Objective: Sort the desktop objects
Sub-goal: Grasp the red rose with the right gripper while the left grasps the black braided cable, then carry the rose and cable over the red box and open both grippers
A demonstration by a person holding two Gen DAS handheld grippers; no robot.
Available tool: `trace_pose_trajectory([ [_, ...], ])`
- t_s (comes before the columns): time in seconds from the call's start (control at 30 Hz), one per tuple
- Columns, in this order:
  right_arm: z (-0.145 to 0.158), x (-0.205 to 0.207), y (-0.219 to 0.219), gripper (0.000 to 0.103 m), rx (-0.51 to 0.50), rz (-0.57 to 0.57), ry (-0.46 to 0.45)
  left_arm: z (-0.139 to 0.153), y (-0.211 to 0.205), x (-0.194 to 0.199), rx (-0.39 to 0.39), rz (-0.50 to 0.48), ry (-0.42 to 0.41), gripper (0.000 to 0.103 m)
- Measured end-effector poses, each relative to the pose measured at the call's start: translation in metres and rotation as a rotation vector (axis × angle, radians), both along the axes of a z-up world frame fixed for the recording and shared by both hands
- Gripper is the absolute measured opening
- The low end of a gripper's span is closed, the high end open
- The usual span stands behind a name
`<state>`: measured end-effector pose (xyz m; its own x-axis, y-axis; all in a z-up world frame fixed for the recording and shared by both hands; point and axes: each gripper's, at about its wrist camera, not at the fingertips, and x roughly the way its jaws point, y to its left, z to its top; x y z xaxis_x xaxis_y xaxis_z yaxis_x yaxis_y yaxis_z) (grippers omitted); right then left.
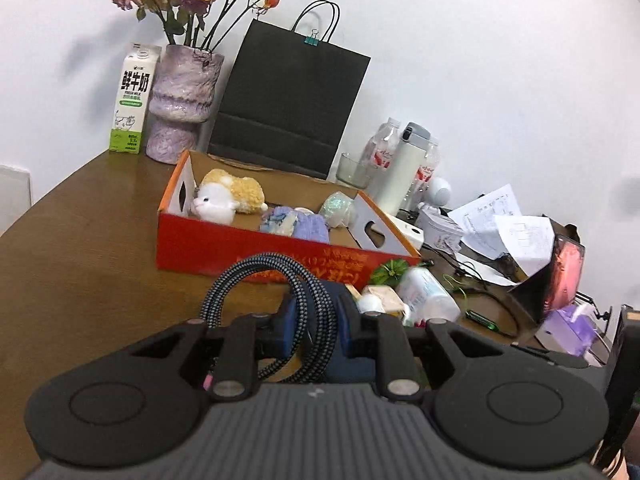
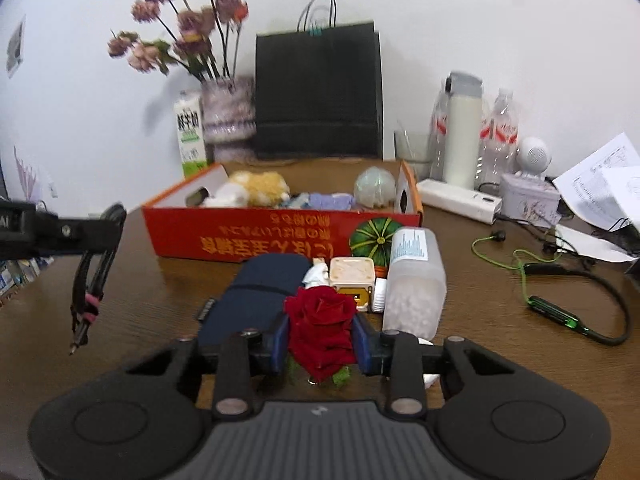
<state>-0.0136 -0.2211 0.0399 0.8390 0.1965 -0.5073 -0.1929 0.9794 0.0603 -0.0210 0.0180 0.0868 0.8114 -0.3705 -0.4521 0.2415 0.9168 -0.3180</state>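
In the left wrist view my left gripper (image 1: 316,328) is shut on a coiled black braided cable (image 1: 276,280), held above the brown table. The right wrist view shows that left gripper (image 2: 112,222) at the left edge, with the cable (image 2: 90,280) dangling from it. My right gripper (image 2: 322,340) is shut on a red fabric rose (image 2: 322,320). Beyond both stands an orange cardboard box (image 2: 248,240) holding a plush toy (image 2: 256,188), purple cloth and a glittery ball. A navy pouch (image 2: 256,296), a small cube (image 2: 352,276) and a translucent jar (image 2: 414,284) lie before the box.
Along the wall stand a milk carton (image 1: 132,100), a vase of dried roses (image 1: 180,108), a black paper bag (image 1: 288,108), bottles and a white flask (image 2: 462,136). A power strip (image 2: 460,200), loose papers (image 2: 604,188) and a green cable (image 2: 552,304) crowd the right side.
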Motion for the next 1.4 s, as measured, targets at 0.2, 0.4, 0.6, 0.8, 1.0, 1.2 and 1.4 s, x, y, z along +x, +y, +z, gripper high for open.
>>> trace_pose_trajectory([
  [0.2,0.007,-0.046,0.001,0.032,0.007,0.010,-0.016,-0.013,0.001,-0.036,0.003,-0.014,0.038,0.021],
  [0.4,0.006,-0.078,0.010,0.032,-0.010,0.038,-0.018,-0.019,-0.002,-0.059,0.013,-0.046,0.044,0.021],
  [0.6,0.015,-0.093,0.019,0.032,0.006,0.076,-0.057,-0.019,-0.001,-0.069,0.007,-0.056,0.039,0.021],
  [0.8,0.021,-0.089,0.023,0.032,0.026,0.098,-0.072,-0.020,0.002,-0.062,0.011,-0.036,0.039,0.021],
  [1.0,0.022,-0.078,0.019,0.032,0.041,0.093,-0.077,-0.021,0.003,-0.048,0.022,-0.032,0.046,0.021],
  [1.2,0.036,-0.062,0.015,0.032,0.037,0.088,-0.111,-0.006,0.007,-0.027,-0.001,-0.027,0.000,0.021],
  [1.4,0.061,-0.015,0.012,0.032,0.055,0.122,-0.140,0.012,0.008,0.029,-0.046,-0.037,-0.009,0.021],
])
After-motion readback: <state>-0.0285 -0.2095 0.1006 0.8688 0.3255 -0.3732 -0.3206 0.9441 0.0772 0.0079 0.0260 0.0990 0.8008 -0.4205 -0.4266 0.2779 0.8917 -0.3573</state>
